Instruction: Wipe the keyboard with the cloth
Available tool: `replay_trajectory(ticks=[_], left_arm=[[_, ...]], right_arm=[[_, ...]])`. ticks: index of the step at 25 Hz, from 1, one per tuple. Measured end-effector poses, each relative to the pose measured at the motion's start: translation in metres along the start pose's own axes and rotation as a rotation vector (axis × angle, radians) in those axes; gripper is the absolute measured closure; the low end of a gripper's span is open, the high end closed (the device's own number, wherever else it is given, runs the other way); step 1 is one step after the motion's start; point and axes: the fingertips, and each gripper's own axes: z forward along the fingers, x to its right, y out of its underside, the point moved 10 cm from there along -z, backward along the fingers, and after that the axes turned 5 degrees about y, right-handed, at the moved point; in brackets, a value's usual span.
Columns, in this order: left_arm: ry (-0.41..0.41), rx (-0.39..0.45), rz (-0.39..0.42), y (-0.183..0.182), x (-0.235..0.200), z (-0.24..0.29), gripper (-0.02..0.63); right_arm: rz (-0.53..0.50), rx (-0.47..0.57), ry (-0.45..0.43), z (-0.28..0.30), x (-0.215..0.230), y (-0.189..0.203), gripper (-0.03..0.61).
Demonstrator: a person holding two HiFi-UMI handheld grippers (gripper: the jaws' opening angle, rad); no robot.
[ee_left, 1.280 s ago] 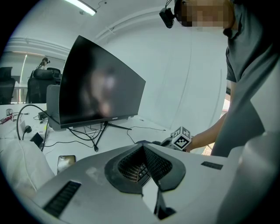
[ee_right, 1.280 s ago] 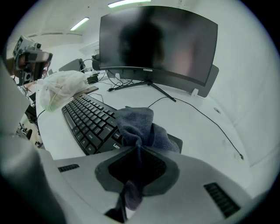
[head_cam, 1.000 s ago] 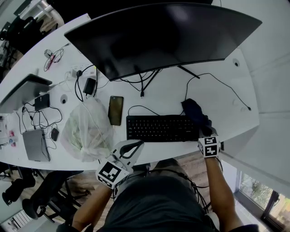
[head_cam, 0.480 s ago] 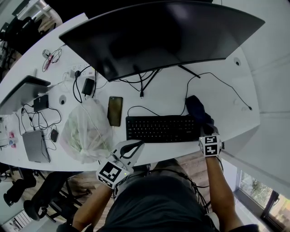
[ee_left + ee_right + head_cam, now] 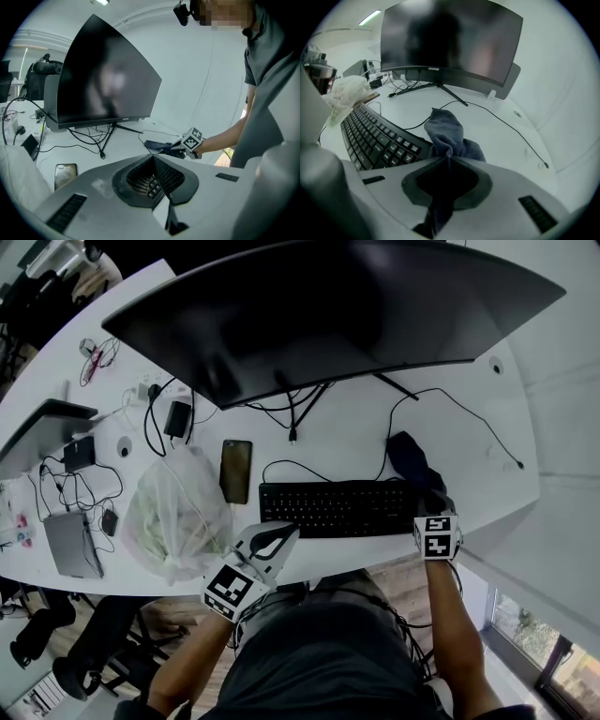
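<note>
**Head view.** A white curved desk (image 5: pixel 347 442) stands against a pale wall. A wide black curved monitor (image 5: pixel 328 315) overhangs the far half and hides the desk beneath it. A flat black keyboard (image 5: pixel 333 507) lies near the front edge. To its left are a dark phone (image 5: pixel 236 471), lying flat, and a crumpled translucent plastic bag (image 5: pixel 178 512). A grey closed laptop (image 5: pixel 70 540) and loose black cables (image 5: pixel 66 484) lie further left. The dark blue cloth (image 5: pixel 412 465) lies bunched at the keyboard's right end and covers that corner. The right gripper (image 5: pixel 433 507) is at the cloth's near end. The left gripper (image 5: pixel 281 535) sits over the keyboard's near left corner.

**Left gripper view.** The jaw tips meet with nothing between them. A few keys show through the hollow behind the tips, and the gripper body hides the rest of the keyboard. The monitor stand, the phone and the other gripper on the cloth are visible beyond.

**Right gripper view.** The jaws are clamped on the cloth. One fold hangs down through them, and the rest is heaped just ahead on the desk, touching the keyboard's right end. A thin black cable (image 5: pixel 506 126) crosses the desk behind. The keyboard's far end is cut off at the view's left edge.
</note>
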Motion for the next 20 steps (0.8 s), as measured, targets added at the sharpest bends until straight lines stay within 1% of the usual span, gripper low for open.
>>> replay_trajectory(ticks=[2, 3, 7, 8, 10, 11, 12, 14, 15, 16, 18, 19, 20], left_arm=[[-0.005, 0.001, -0.002, 0.000, 0.000, -0.003, 0.609], [-0.012, 0.002, -0.006, 0.000, 0.000, -0.005, 0.609], [-0.029, 0.000, -0.017, 0.004, 0.002, -0.010, 0.609], [-0.028, -0.002, -0.017, 0.005, 0.004, -0.010, 0.609], [-0.024, -0.006, -0.016, 0.008, 0.007, -0.010, 0.609], [-0.024, -0.006, -0.016, 0.008, 0.008, -0.010, 0.609], [-0.025, -0.006, -0.017, 0.009, 0.009, -0.010, 0.609], [-0.023, -0.007, -0.017, 0.010, 0.010, -0.010, 0.609], [-0.022, -0.008, -0.015, 0.010, 0.011, -0.009, 0.609], [-0.020, -0.008, -0.013, 0.010, 0.011, -0.009, 0.609], [-0.020, -0.005, -0.011, 0.010, 0.011, -0.009, 0.609], [-0.021, -0.005, -0.011, 0.010, 0.011, -0.010, 0.609], [-0.023, -0.006, -0.011, 0.010, 0.011, -0.011, 0.609]], right_arm=[[0.036, 0.018, 0.002, -0.001, 0.000, 0.002, 0.546], [0.030, 0.027, -0.005, -0.002, -0.002, 0.003, 0.546], [-0.072, 0.042, -0.075, -0.006, -0.017, 0.002, 0.546], [-0.067, 0.035, -0.064, -0.006, -0.014, 0.004, 0.546], [0.018, 0.019, -0.019, -0.004, -0.001, 0.006, 0.546], [0.044, 0.020, -0.012, -0.003, 0.001, 0.006, 0.546], [0.027, 0.029, -0.022, -0.003, -0.003, 0.005, 0.546], [-0.079, 0.062, -0.073, -0.006, -0.019, 0.001, 0.546], [-0.105, 0.071, -0.084, -0.008, -0.021, 0.002, 0.546], [-0.086, 0.067, -0.071, -0.008, -0.018, 0.004, 0.546], [0.025, 0.046, -0.019, -0.007, -0.006, 0.011, 0.546], [0.051, 0.044, -0.012, -0.007, -0.005, 0.012, 0.546], [0.031, 0.050, -0.026, -0.007, -0.011, 0.011, 0.546]])
